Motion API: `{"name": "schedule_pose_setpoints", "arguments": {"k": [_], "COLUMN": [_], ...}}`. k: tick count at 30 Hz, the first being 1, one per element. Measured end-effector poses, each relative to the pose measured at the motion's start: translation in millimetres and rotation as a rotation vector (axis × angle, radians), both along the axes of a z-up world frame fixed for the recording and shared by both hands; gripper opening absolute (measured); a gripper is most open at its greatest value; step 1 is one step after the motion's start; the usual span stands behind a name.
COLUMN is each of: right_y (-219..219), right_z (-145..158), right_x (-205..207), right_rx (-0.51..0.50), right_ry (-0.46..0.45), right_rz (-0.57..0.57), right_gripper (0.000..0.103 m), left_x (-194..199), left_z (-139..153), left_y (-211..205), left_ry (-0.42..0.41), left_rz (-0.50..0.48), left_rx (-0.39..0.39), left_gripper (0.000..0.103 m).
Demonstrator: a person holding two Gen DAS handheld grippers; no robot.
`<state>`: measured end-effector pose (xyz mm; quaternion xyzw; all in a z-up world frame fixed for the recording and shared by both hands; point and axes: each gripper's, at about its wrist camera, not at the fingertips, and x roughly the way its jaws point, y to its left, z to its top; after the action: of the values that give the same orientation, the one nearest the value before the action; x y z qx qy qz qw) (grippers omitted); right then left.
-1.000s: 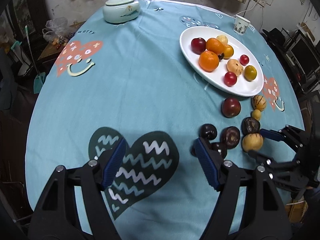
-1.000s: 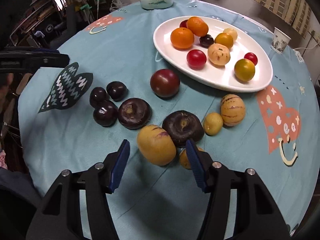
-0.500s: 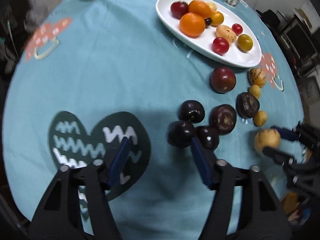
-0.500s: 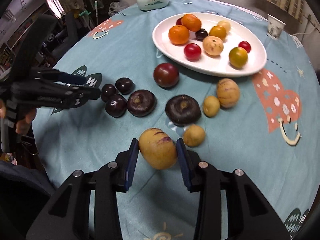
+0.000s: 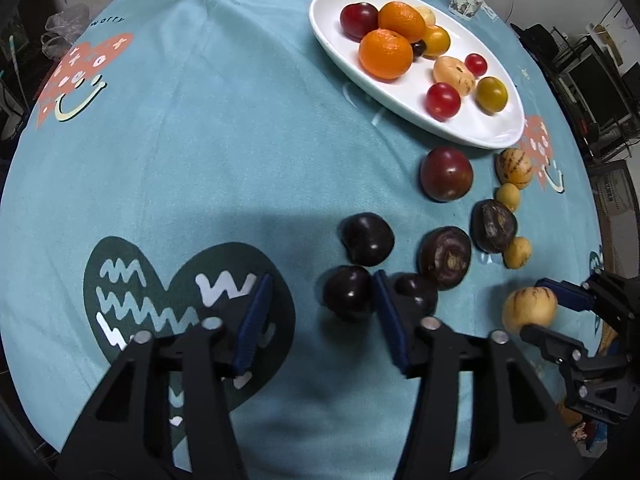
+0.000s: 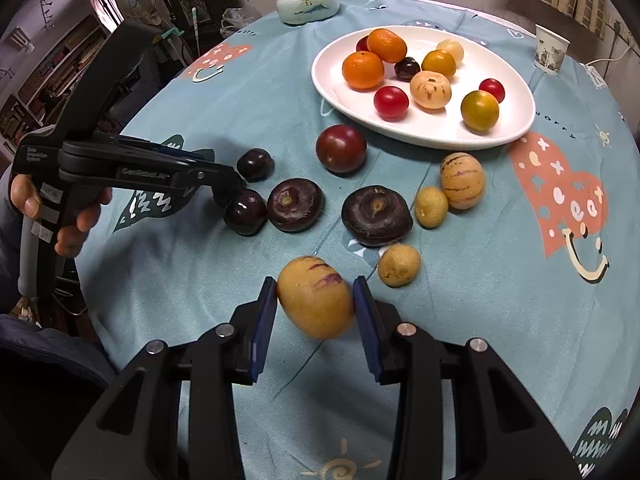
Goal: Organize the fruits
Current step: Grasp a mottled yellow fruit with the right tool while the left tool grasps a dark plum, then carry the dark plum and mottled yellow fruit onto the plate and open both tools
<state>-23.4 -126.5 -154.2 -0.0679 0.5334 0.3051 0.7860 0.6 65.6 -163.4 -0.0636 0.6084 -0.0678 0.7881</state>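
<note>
On tablecloth (image 5: 240,120), "worry" (image 5: 107,21) lettering

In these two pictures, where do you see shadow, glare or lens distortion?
Left wrist view: a soft shadow on the cloth ahead of the left tool; small glints on the dark plums; the round table bulges, with black picture corners. Right wrist view: evenly lit and sharp; a bright window glares at upper left; the same fisheye bending.
</note>
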Motion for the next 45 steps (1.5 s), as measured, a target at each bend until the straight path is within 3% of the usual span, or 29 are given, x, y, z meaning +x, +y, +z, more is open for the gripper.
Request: {"name": "schedule_pose_setpoints", "arguments": {"k": [2,5,9,13,15,16,18,22,27,31,33,38,45], "right_y": [0,1,-2,-7,-8,-8,-5,-4,-9,-6,-5,-8,-13], "right_z": [1,1,2,-2,-4,-4,-4,-1,-3,-3,0,6,34], "right_x": [0,0,-1,-2,-3,-4,-6,-8,-7,-8,-9,-7,-3], "right_rx": [0.002,0.006,0.008,0.015,0.016,0.016,0.017,0.022,0.021,0.023,0.027,0.038,0.072], "right_ry": [-0.001,0.0,0.001,0.013,0.019,0.019,0.017,0.011,0.015,0.015,0.009,-0.011,-0.102], "right_rz": [0.002,0.006,-0.002,-0.026,-0.03,-0.03,-0.025,-0.021,-0.045,-0.038,-0.033,-0.037,-0.053], "right_gripper": [0.039,0.039,0.039,0.039,0.039,0.039,0.04,0.04,0.04,0.04,0.04,0.04,0.039], "left_x": [-1,0,-7,-9,-5,-3,1,7,13,14,10,-6,-9], "left_z": [1,0,4,6,3,0,-5,-7,-11,-11,-8,17,84], "left_y": [-1,-4,-4,3,-1,-3,-11,-17,-15,-18,-19,-14,-27], "left_ry": [0.027,0.039,0.03,-0.018,-0.016,-0.01,-0.008,-0.006,0.033,0.039,0.033,-0.039,-0.227], "left_rz": [0.0,0.0,-0.044,-0.066,-0.078,-0.086,-0.095,-0.1,-0.099,-0.101,-0.104,-0.099,-0.105], "left_rx": [-0.042,-0.062,-0.037,0.004,0.014,0.015,0.01,0.016,-0.098,-0.109,-0.065,0.011,0.093], "left_gripper": [0.038,0.031,0.03,0.034,0.053,0.058,0.058,0.053,0.028,0.025,0.025,0.025,0.025]}}
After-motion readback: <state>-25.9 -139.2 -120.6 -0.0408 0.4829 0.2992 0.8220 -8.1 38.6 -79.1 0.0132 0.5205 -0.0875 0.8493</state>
